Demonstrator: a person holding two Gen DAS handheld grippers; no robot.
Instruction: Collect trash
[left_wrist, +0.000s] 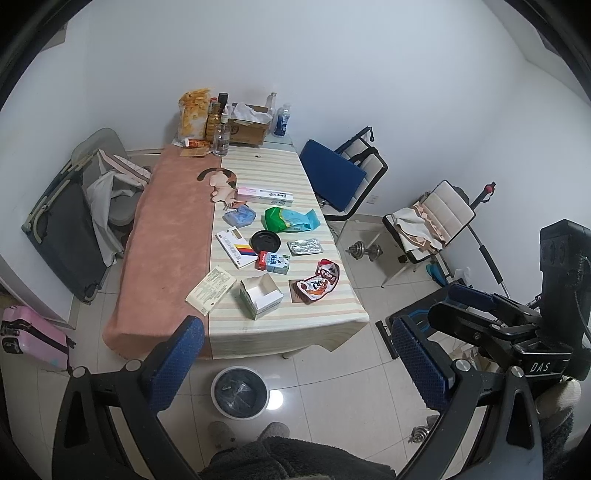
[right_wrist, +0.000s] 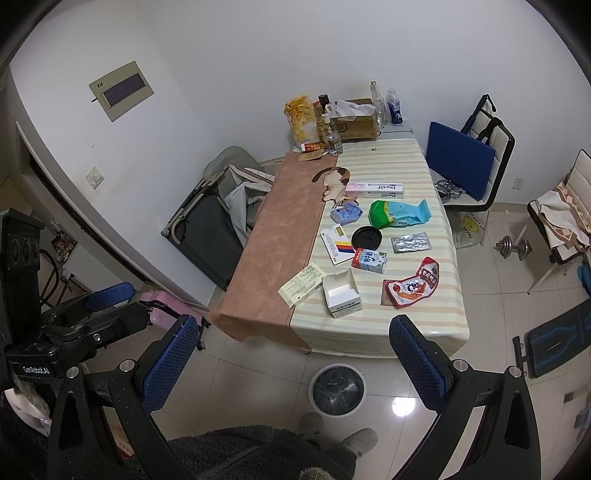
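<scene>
Both grippers held high, well back from the counter (left_wrist: 177, 236), looking down on it. Left gripper (left_wrist: 299, 365): fingers (left_wrist: 173, 362) spread wide, nothing between them. Right gripper (right_wrist: 295, 363): fingers (right_wrist: 168, 363) likewise spread wide and empty.

Trash lies scattered on the striped half of the counter. Nearest edge: an open white carton (left_wrist: 260, 297), flaps up, with a flat printed leaflet-box (left_wrist: 210, 290) just beside it on the seam with the pink cloth. A red snack wrapper (left_wrist: 317, 282) toward the right edge. Mid-counter: small milk carton (left_wrist: 273, 261), black round lid (left_wrist: 265, 241), white box with coloured stripes (left_wrist: 234, 246), silver blister pack (left_wrist: 304, 246). Farther back: green-and-blue bag (left_wrist: 290, 218), crumpled blue packet (left_wrist: 240, 216), long toothpaste box (left_wrist: 265, 196).

Trash bin (left_wrist: 240, 391) stands on the tiled floor just off the near end of the counter, dark liner inside (contents unclear).

Far end: bottles, a chip bag (left_wrist: 194, 112) and a cardboard box (left_wrist: 247, 127), bunched against the wall. Dumbbell (left_wrist: 364, 252) on the floor to the right.
</scene>
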